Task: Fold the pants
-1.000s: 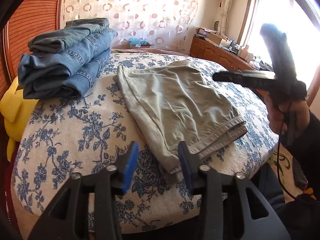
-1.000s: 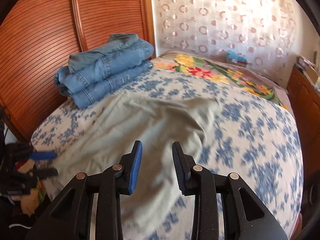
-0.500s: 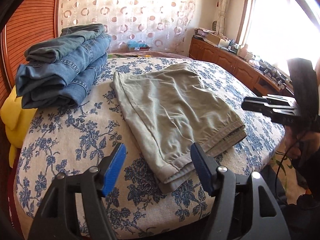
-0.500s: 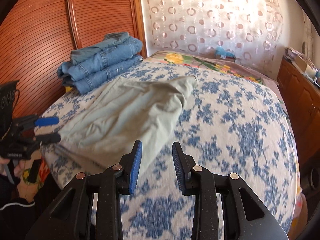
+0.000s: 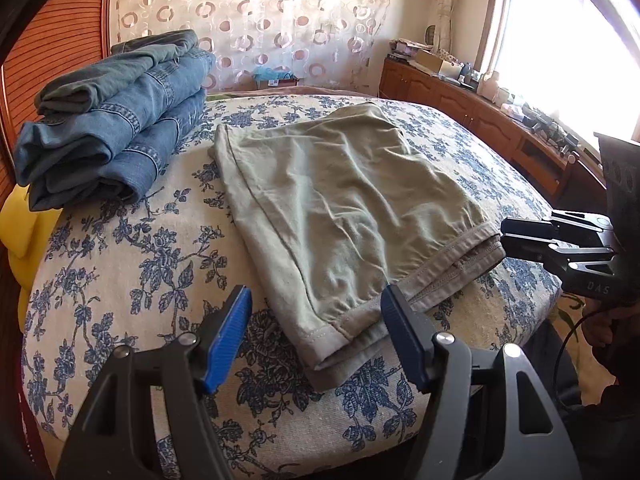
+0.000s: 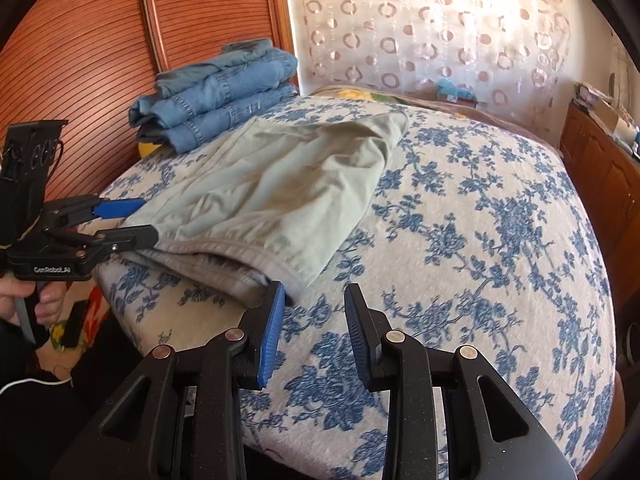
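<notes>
Olive pants (image 5: 344,208) are laid folded on the floral bedspread (image 5: 132,264), right of stacked jeans (image 5: 116,120). Both left gripper (image 5: 316,336) and right gripper (image 6: 314,328) are held spread at the near waistband, pinching nothing.

A: How is the black two-finger left tool (image 5: 316,334) set?

B: Its blue-padded fingers (image 5: 228,336) are spread wide with nothing between them. From the right wrist view it (image 6: 134,222) points in from the left, level, a bare hand (image 6: 24,300) wrapped around its grip.

A: And the black right tool (image 6: 314,322)?

B: Parted too, more narrowly, gripping nothing. From the left wrist view it (image 5: 506,238) reaches in level from the right.
</notes>
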### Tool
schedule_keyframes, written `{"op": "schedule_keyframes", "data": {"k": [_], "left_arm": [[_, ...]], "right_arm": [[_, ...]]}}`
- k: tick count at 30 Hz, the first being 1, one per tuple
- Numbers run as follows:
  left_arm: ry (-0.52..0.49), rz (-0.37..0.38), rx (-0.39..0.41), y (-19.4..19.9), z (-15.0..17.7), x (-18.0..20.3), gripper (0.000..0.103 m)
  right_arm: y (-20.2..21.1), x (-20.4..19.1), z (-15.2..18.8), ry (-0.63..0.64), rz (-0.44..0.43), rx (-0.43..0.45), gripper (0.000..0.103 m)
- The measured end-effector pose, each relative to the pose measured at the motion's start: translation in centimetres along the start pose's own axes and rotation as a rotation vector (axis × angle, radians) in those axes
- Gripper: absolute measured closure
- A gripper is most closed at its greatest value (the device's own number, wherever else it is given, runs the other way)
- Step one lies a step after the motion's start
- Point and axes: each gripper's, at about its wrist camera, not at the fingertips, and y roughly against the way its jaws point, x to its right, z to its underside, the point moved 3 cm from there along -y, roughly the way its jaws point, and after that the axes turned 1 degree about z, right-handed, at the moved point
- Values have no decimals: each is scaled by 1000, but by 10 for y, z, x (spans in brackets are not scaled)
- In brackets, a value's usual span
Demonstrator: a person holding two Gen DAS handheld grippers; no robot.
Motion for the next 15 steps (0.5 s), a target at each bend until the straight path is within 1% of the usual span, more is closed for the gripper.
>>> {"op": "schedule_keyframes", "data": {"k": [5,8,12,13,15], "left_arm": [[4,-5,-14,-5,3,-3,36],[13,-2,-24,-9,6,-4,36],[12,-2,-23,-9,7,-4,36],[14,0,-23,-10,6,-5,36],[16,1,-22,-9,7,-5,36]], "right_arm": [[-2,-7,0,14,14,8,73],[-4,-8,-3,12,21,12,81],[-3,-11,-4,25,10,15,98],[-3,-12,-3,30,4,13,101],[-2,-14,-3,33,-15,11,103]]}}
